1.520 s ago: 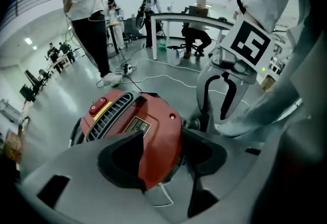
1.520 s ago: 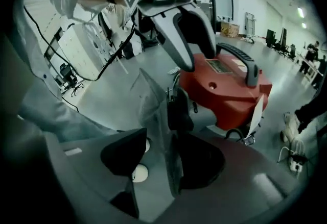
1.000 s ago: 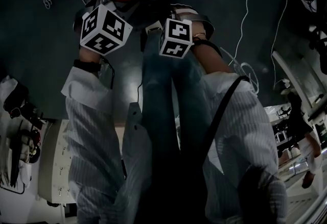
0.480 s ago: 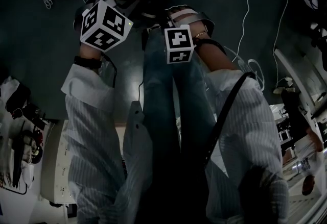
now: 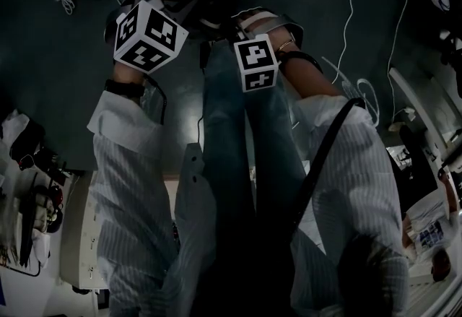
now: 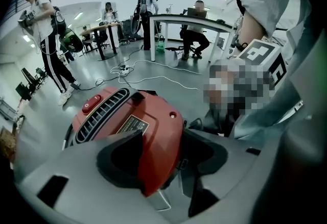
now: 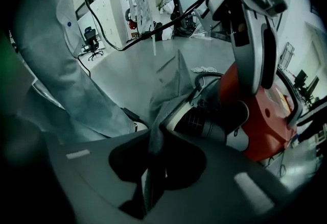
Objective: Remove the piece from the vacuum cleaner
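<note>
Both forearms (image 5: 124,136) reach down. Left gripper (image 6: 162,163) clamps red vacuum cleaner (image 6: 148,125) shell between its fingers. Right gripper (image 7: 153,169) pinches grey fabric piece (image 7: 169,99), which the head view does not show.

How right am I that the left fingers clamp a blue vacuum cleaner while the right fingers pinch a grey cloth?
Not blue: the left gripper view shows a red vacuum cleaner. The left fingers clamp it; the right fingers pinch grey cloth.

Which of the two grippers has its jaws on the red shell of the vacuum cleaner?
The left gripper: its jaws clamp the edge of the red shell. The right gripper pinches a thin grey strip instead.
</note>
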Available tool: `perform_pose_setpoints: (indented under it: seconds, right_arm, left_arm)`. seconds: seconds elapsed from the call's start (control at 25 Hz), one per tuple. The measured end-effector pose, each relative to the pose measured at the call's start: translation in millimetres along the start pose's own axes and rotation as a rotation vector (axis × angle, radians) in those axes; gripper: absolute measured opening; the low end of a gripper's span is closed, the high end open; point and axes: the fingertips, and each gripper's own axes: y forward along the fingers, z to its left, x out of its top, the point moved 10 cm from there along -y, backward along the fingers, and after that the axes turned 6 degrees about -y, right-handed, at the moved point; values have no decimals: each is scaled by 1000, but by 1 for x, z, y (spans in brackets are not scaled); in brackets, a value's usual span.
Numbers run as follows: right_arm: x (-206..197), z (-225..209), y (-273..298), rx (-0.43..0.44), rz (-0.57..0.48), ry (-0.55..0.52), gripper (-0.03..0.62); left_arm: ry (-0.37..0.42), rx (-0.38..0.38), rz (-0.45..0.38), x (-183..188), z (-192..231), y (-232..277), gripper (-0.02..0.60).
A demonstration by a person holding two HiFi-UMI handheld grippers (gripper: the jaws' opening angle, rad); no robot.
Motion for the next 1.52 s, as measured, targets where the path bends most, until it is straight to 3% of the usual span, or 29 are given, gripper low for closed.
perform_pose_setpoints:
  seconds: [0.52,0.72,0.88,0.96,1.08,1.2,1.28,1.36,1.44,1.52]
  right_arm:
    - [9,8,1,50,-22,-136,12]
    - [29,47,9,165,-78,-277,12]
    - [32,87,10,169,-114,-126,12]
    - [30,90,6,159,-134,-53,12]
    - [28,80,-10,139,-169,34,12]
    - [29,58,-40,153,-209,127,12]
    - [35,46,-67,205,-231,173,12]
    - [43,41,-100,264,-246,187,14]
    - [50,38,-138,289,-250,190,14]
    - [53,36,-181,270,-247,202,14]
  left_arm:
    - [6,-5,1,1,0,-1,233]
    - [1,4,-9,0,0,-1,233]
    - [-20,0,-30,-3,0,-1,233]
    - [-86,8,-54,-7,0,-4,232]
    - [-195,14,-111,-6,-9,-20,232]
    - [-228,23,-165,2,-26,-47,228]
    - [-251,35,-206,12,-36,-74,214]
    - [-295,71,-265,27,-43,-112,158]
    - [-344,127,-350,50,-44,-157,7]
    - [-383,175,-435,79,-40,-203,3]
